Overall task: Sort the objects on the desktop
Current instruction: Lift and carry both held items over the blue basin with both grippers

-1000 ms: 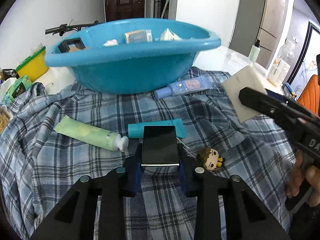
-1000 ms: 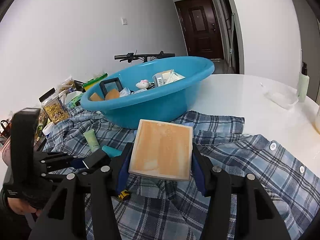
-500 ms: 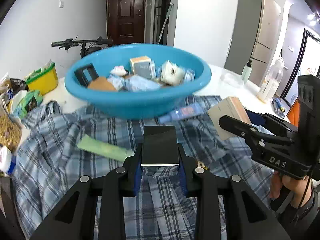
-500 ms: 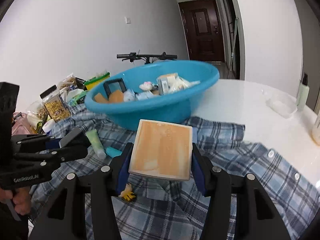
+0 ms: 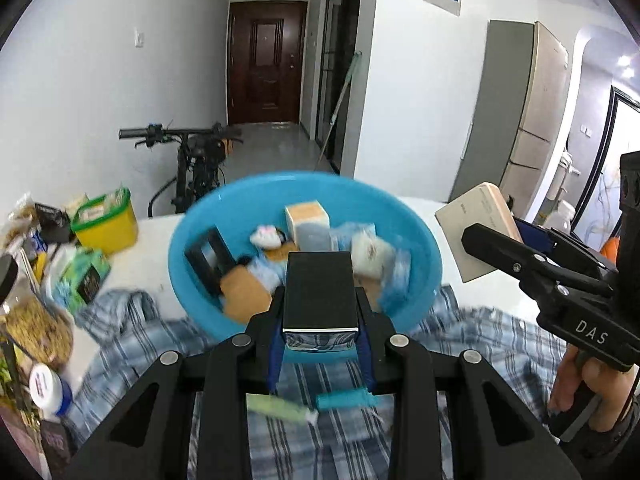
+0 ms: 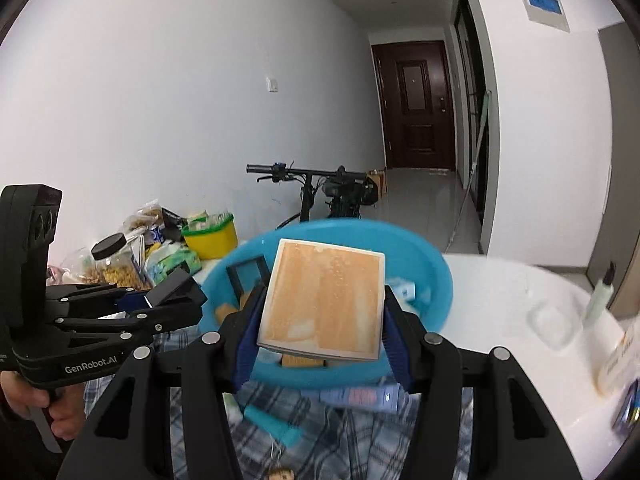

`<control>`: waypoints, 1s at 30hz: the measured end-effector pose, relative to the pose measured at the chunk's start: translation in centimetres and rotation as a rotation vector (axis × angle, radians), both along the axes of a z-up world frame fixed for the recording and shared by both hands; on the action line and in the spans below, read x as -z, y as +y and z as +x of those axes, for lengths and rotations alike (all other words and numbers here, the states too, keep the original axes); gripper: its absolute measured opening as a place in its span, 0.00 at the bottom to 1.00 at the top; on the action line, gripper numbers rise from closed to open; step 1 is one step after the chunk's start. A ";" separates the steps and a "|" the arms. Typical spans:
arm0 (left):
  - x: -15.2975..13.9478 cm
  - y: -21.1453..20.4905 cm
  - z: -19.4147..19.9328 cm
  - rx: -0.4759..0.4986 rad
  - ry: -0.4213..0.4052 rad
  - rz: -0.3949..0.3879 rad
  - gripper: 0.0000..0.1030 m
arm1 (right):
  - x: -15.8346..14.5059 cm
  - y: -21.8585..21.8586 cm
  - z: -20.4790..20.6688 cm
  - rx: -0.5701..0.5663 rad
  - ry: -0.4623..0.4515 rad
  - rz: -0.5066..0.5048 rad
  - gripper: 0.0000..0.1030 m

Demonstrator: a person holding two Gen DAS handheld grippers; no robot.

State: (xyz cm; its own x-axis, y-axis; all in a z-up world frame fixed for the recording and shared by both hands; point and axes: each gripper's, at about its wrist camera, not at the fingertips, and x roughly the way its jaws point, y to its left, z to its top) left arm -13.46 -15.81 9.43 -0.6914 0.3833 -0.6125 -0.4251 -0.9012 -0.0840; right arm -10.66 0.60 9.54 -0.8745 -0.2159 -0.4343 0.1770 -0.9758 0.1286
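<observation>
Walls: plain white.
Hallway: dark wooden door [image 6: 416, 106] at its far end.
Parked: a bicycle [image 6: 320, 192].
Right: tall grey refrigerator [image 5: 516, 116].

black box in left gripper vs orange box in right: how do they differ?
The black box is dark and narrow; the orange box is pale-edged, wider and flatter. The left gripper clamps a narrow span, the right gripper a wide one. Both are held clear of the blue basin.

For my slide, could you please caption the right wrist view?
Right gripper holds an orange-faced box before the blue basin.
</observation>
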 end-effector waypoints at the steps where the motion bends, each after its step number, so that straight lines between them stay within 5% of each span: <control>1: -0.4 -0.1 -0.6 -0.004 0.008 0.004 0.31 | -0.3 -0.2 -0.5 -0.005 -0.002 0.005 0.51; 15: -4.7 -0.8 -8.5 -0.066 0.080 0.039 0.31 | -4.4 -1.8 -7.9 -0.037 0.018 0.046 0.51; 30: 0.3 -1.1 -13.0 -0.093 0.008 0.015 0.31 | -0.5 -1.0 -11.9 -0.058 -0.038 0.008 0.51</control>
